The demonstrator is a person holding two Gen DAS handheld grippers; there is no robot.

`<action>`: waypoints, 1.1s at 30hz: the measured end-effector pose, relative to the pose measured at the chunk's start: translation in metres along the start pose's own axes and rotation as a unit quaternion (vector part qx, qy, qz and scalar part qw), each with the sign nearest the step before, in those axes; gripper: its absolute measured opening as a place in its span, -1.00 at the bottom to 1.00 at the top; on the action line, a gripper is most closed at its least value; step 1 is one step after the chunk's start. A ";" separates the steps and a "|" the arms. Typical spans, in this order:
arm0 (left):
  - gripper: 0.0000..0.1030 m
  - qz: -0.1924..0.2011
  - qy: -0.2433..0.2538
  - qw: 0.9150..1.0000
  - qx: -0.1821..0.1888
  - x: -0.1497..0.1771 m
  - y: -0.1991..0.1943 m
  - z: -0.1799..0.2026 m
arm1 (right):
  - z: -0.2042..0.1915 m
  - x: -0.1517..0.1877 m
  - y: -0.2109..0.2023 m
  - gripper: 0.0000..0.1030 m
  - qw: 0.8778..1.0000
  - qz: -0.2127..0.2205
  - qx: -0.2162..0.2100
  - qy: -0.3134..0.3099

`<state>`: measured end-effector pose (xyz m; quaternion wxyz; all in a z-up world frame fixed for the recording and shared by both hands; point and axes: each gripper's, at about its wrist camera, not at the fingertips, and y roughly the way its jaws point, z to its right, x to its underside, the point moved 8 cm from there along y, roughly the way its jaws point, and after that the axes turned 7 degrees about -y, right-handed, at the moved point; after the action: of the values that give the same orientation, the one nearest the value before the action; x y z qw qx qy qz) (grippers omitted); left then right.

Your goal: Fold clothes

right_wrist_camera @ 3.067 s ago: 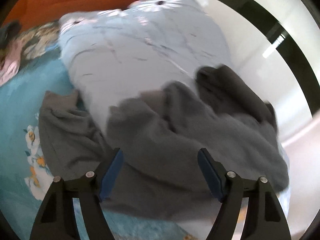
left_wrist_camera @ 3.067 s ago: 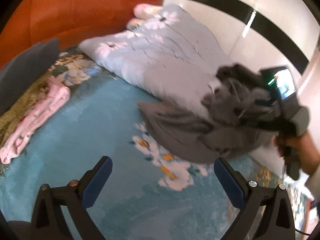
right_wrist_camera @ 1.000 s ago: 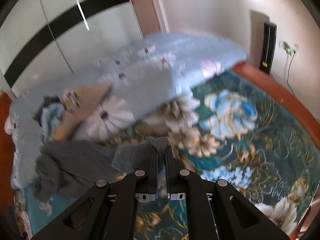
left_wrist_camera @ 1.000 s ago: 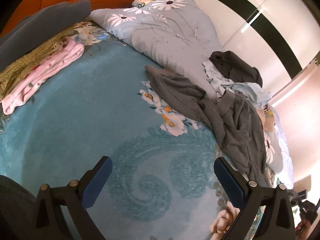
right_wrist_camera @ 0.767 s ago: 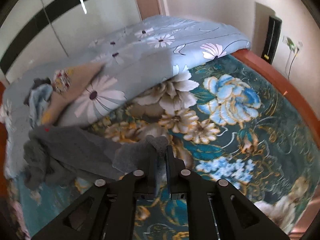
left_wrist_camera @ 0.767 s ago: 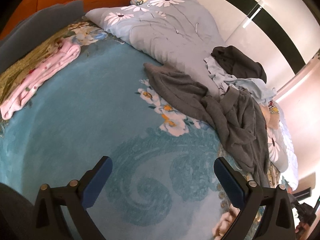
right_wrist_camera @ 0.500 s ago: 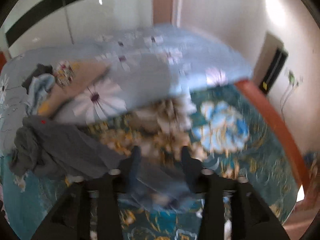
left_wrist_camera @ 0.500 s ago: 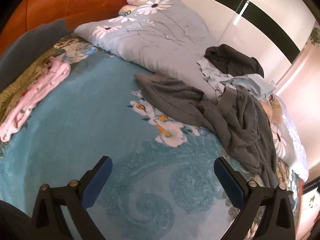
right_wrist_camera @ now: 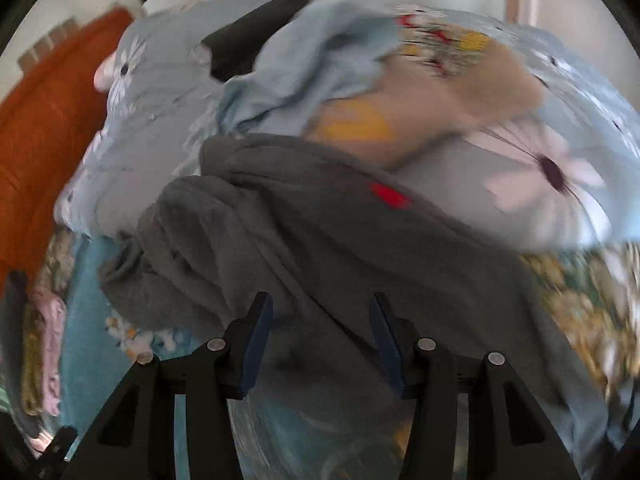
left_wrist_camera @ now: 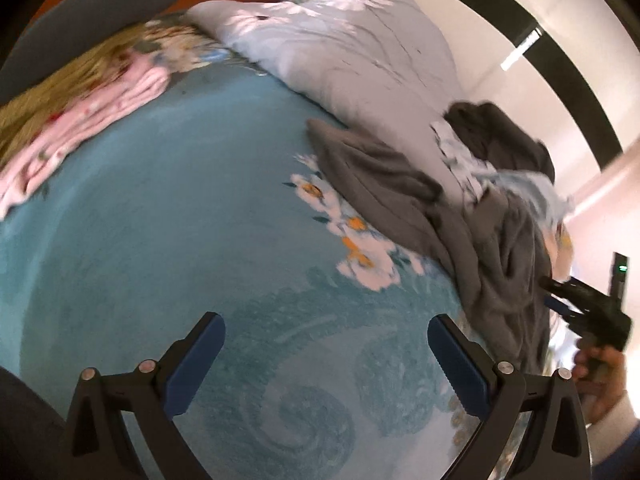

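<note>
A crumpled dark grey garment (left_wrist_camera: 400, 196) lies on the teal bedspread (left_wrist_camera: 160, 240), running from the bed's middle to its right side. My left gripper (left_wrist_camera: 325, 322) stands wide open above bare bedspread, left of the garment, with nothing between its fingers. The right wrist view is blurred; there the right gripper (right_wrist_camera: 320, 300) hovers open just over the grey garment (right_wrist_camera: 320, 232), which bears a small red tag (right_wrist_camera: 390, 196). Its pads press on no cloth. At the left wrist view's right edge, a hand (left_wrist_camera: 600, 372) holds the right gripper (left_wrist_camera: 560, 304) beside the garment's end.
A grey-blue daisy quilt (left_wrist_camera: 352, 48) is heaped behind the garment. On it lie a black garment (left_wrist_camera: 500, 136), a light blue one (right_wrist_camera: 304, 60) and a tan printed one (right_wrist_camera: 440, 92). Folded pink clothes (left_wrist_camera: 80, 120) sit at the left, near the orange headboard (right_wrist_camera: 36, 140).
The right gripper was shut on the grey garment's edge; it has let go, opened and swung quickly over the bunched garment. The left gripper sank a little and stayed open.
</note>
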<state>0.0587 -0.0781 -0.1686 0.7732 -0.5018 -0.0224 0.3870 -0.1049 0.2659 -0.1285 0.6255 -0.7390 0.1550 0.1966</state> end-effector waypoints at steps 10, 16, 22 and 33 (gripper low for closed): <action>1.00 -0.010 0.000 1.000 0.004 -0.001 0.008 0.001 | -0.040 -0.007 0.022 -0.80 0.999 -0.011 0.003 -0.035; 1.00 0.006 -0.023 1.000 0.007 -0.010 0.000 -0.006 | -0.093 0.027 -0.038 -0.81 0.990 0.020 -0.106 -0.088; 1.00 0.023 -0.043 0.999 0.012 -0.019 -0.015 -0.016 | -0.173 0.107 -0.035 -0.81 0.970 -0.016 -0.194 -0.145; 1.00 0.019 -0.058 0.998 0.006 -0.017 -0.014 -0.024 | -0.196 0.173 0.013 -0.74 0.963 -0.102 -0.185 -0.165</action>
<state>0.0648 -0.1099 -0.1629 0.7658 -0.4746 -0.0551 0.4304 0.0589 0.0738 -0.1956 0.5114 -0.8112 -0.0657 0.2757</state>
